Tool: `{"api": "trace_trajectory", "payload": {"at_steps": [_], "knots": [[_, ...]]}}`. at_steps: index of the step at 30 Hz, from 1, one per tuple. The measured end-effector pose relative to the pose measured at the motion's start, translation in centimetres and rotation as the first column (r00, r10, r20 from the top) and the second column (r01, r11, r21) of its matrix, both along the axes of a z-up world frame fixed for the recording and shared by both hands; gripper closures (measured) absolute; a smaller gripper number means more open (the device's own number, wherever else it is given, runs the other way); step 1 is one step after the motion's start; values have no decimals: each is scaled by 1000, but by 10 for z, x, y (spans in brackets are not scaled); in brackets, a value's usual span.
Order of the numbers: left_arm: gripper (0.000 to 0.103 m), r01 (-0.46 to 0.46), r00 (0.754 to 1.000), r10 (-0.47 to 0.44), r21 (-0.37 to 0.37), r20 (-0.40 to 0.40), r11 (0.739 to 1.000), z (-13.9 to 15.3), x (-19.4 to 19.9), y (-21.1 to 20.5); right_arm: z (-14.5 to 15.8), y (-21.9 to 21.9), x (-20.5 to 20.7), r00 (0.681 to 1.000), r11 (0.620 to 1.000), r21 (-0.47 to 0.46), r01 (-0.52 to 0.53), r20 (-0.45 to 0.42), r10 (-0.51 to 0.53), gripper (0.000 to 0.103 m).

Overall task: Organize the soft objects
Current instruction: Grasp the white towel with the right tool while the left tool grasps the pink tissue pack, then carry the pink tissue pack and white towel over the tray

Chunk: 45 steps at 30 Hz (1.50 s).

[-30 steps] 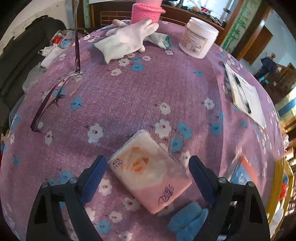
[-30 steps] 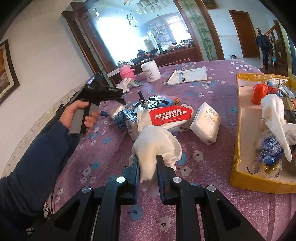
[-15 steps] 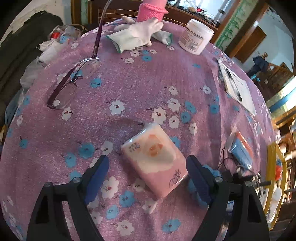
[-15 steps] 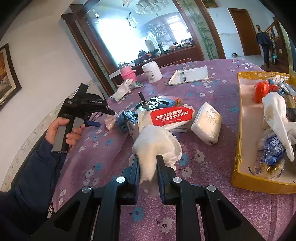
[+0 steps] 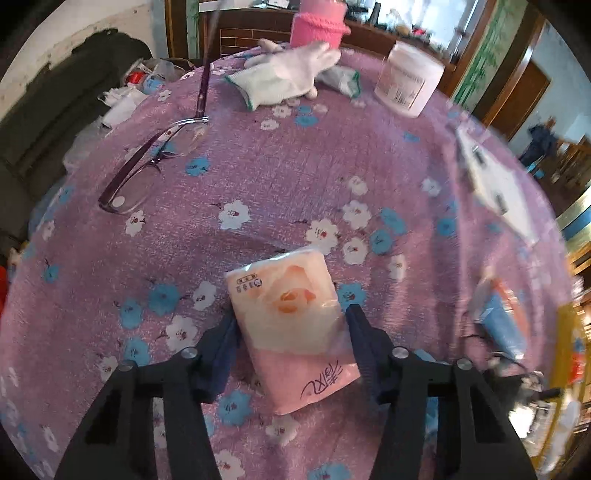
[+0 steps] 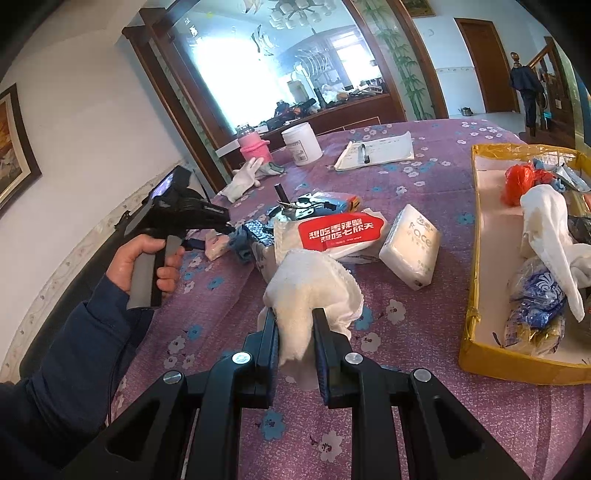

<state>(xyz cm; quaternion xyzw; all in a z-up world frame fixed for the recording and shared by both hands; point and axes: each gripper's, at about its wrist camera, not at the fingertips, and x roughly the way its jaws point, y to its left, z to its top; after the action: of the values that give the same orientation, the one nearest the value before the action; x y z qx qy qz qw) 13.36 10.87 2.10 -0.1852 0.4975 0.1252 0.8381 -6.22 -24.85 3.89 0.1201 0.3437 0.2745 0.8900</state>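
Tissues first: a soft pink-and-white pocket pack (image 5: 291,325), glossy plastic wrap, lies low in the centre of my left wrist view, and my left gripper (image 5: 290,328) has just been closing around it, blue pads now pressing both long edges of the crinkled film. It rests flat on the tablecloth (image 5: 258,177), a purple nubbly weave printed with white and blue flowers. Upper left of that frame, thin purple-rimmed glasses (image 5: 147,166); top centre, a limp white cotton glove (image 5: 284,77) beside a pink knitted cup sleeve (image 5: 317,22) and a white plastic tub (image 5: 406,85).

Over in the right wrist view, my right gripper (image 6: 295,325) is clenched on a fluffy white cloth (image 6: 314,284), bunched and bulging above the jaws at mid-frame. Behind it sits a heap: a wipes pack with a red label (image 6: 340,232), and a white brick-shaped tissue pack (image 6: 410,247). Right edge, a yellow cardboard tray (image 6: 476,295) holds a white rag, a red bag and a blue-printed wrapper. My left hand (image 6: 144,258), dark blue sleeve, grips the other tool's handle at the left. Beyond, a dark wooden frame around a big mirror, white walls, a brown door at upper right.
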Motion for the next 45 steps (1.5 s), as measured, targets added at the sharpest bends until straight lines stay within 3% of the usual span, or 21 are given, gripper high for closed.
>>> {"api": "trace_trajectory", "payload": {"at_steps": [5,10,13,19,23,26,36,45], "knots": [[48,56,991,-51,-35,123,998,30,-27,-8,0,-2,1,1000,1000,10,10,0,-10,84],[48,163,942,-162,19,293,986,63,-76,-55,0,-5,0,1000,1000,12,26,1,-26,84],[48,215,898,-227,76,376,974,74,-107,-86,1,-7,-2,999,999,16,42,11,-42,84],[48,321,785,-371,186,496,929,77,-149,-140,3,-10,-3,998,998,19,67,19,-67,84],[48,391,745,-462,246,481,887,69,-152,-167,4,-9,-3,996,996,6,85,20,-85,84],[48,426,733,-498,257,464,867,66,-153,-176,4,-11,-3,995,995,3,100,20,-100,84],[48,482,704,-542,250,460,839,75,-167,-194,15,-21,-12,984,986,-21,167,64,-165,84],[47,543,663,-596,256,453,800,86,-171,-228,41,-65,-25,957,966,12,259,134,-258,84]]}}
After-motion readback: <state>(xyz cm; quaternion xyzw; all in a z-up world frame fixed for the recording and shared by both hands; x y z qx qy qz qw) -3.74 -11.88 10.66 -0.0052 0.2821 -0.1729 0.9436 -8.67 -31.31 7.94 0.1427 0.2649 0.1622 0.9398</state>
